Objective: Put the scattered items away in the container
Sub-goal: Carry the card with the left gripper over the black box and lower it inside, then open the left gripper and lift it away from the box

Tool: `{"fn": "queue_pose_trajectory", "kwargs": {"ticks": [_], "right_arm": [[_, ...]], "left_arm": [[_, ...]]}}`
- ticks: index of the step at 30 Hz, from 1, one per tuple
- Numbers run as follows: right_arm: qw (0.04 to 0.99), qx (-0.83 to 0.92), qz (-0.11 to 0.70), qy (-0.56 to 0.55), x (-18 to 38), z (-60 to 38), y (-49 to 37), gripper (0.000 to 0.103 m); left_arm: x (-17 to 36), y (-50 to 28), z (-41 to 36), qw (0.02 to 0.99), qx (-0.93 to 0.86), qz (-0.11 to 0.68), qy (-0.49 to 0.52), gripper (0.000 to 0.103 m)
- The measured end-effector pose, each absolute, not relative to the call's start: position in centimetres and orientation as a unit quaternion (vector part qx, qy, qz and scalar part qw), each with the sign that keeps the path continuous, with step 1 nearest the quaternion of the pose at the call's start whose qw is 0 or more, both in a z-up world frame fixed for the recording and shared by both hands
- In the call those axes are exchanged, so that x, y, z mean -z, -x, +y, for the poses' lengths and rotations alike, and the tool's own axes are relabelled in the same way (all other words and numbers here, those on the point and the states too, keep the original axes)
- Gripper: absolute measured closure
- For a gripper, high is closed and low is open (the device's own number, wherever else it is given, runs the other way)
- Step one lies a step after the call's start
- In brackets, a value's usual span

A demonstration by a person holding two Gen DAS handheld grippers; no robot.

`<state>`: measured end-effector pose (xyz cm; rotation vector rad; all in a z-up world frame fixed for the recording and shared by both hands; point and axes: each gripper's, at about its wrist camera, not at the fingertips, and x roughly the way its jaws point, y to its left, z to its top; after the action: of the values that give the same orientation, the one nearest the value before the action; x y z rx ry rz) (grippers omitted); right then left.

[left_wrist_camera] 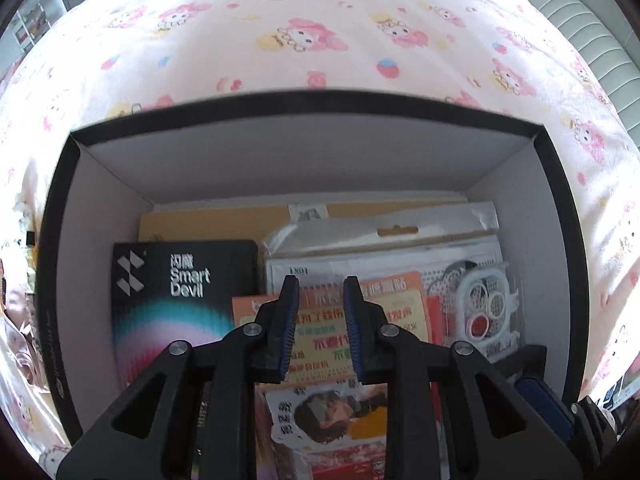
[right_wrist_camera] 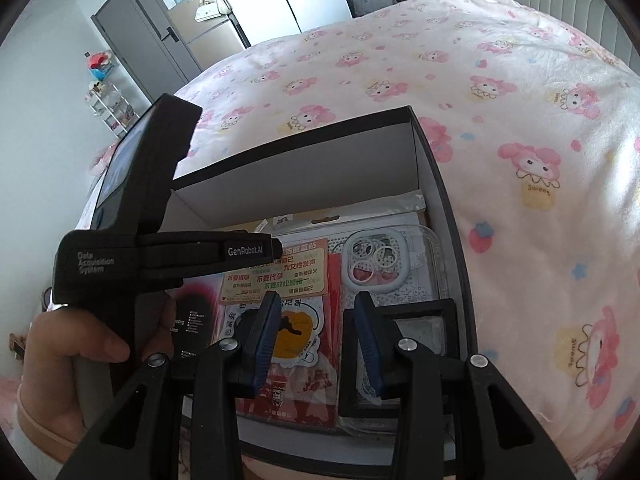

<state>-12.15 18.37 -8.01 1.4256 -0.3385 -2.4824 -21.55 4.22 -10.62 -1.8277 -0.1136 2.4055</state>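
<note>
Over the bed (right_wrist_camera: 500,92), both claws hang above the black box (left_wrist_camera: 280,120) with white inner walls, which sits on the pink cartoon-print cover.

Progress: looks near done. Box already holds a flat stack: black "Smart Devil" carton (left_wrist_camera: 176,300), orange card with green Chinese print (left_wrist_camera: 320,332), a cartoon sticker sheet (left_wrist_camera: 328,412), clear phone case with white lens rings (right_wrist_camera: 384,264), a bagged perforated pack (left_wrist_camera: 380,240) marked something like "LX01", and a small black-framed square (right_wrist_camera: 416,340) at the near right corner. No loose items visible on the cover in either view, so little seems left; parts of the bed are out of frame.

Left claw (left_wrist_camera: 320,320): jaws partly apart, nothing between them, poised over the orange card.
Right claw (right_wrist_camera: 316,336): partly apart, empty, over the sticker sheet.

Other text: left tool body reads "GenRobot.AI" and "Data Acquisition System". Cover print says "Sweet".
</note>
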Motion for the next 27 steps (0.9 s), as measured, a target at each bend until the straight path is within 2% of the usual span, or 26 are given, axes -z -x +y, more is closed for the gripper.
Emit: {"fn": "queue_pose_trajectory", "kwargs": {"ticks": [4,7,9,11,13,15,18,21,27], "right_arm": [[0.136,0.835,-0.129,-0.517,7.9,18.2,14.4,0.069],[0.121,0.840,-0.110,-0.517,7.5,18.0,15.4,0.069],[0.117,0.840,-0.108,-0.519,7.7,18.1,15.7,0.069],[0.120,0.838,-0.115,-0.519,7.9,18.5,15.5,0.069],[0.127,0.834,-0.125,-0.522,8.0,18.7,15.1,0.069],[0.136,0.835,-0.135,-0.517,7.8,18.8,14.6,0.069],[0.143,0.833,-0.141,-0.515,7.6,18.5,14.7,0.069],[0.140,0.837,-0.121,-0.515,7.6,17.9,14.4,0.069],[0.129,0.840,-0.117,-0.515,7.4,18.0,13.2,0.069]], "left_arm": [[10.8,22.3,3.0,0.057,-0.790,-0.061,0.607,0.075],[11.2,22.0,2.9,0.060,-0.789,-0.048,0.610,0.075],[10.9,21.4,2.9,0.080,-0.785,-0.042,0.612,0.075],[10.5,20.6,2.5,0.122,-0.773,-0.078,0.617,0.074],[9.7,19.9,1.8,0.142,-0.773,-0.099,0.610,0.066],[9.0,19.6,1.3,0.138,-0.787,-0.090,0.594,0.063],[9.5,19.9,0.6,0.121,-0.779,-0.096,0.608,0.063],[10.0,19.4,0.8,0.146,-0.759,-0.114,0.624,0.063],[7.6,15.3,-0.8,0.163,-0.775,-0.137,0.595,0.063]]}}
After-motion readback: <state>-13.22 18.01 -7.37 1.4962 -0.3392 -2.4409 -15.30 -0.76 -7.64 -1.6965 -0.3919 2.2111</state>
